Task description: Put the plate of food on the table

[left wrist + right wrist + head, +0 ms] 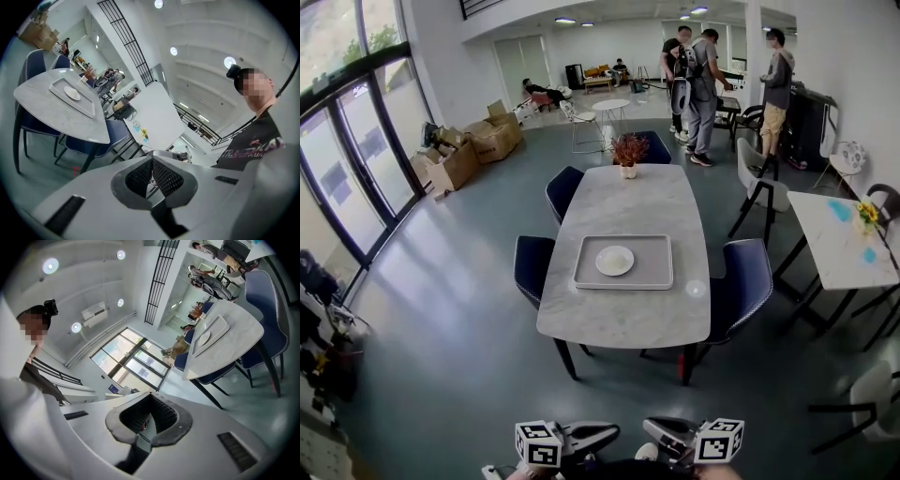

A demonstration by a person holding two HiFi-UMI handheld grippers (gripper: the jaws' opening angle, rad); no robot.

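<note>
A white plate point(614, 260) lies on a grey tray point(654, 277) at the near half of the marble table point(623, 202); from this distance I cannot make out food on it. Both grippers are at the bottom edge of the head view, well short of the table. My left gripper point(592, 437) and right gripper point(664, 431) point toward each other. The left gripper point(152, 174) is shut and empty, tilted upward, with the plate point(72, 93) and tray point(88, 108) far off at upper left. The right gripper point(149, 412) is also shut and empty, with the plate point(205, 338) distant.
Blue chairs point(745, 281) stand on both sides of the table, and a potted plant point(628, 150) sits at its far end. A second white table point(834, 239) is at the right. Three people point(698, 84) stand at the back. Cardboard boxes point(473, 145) lie by the glass doors.
</note>
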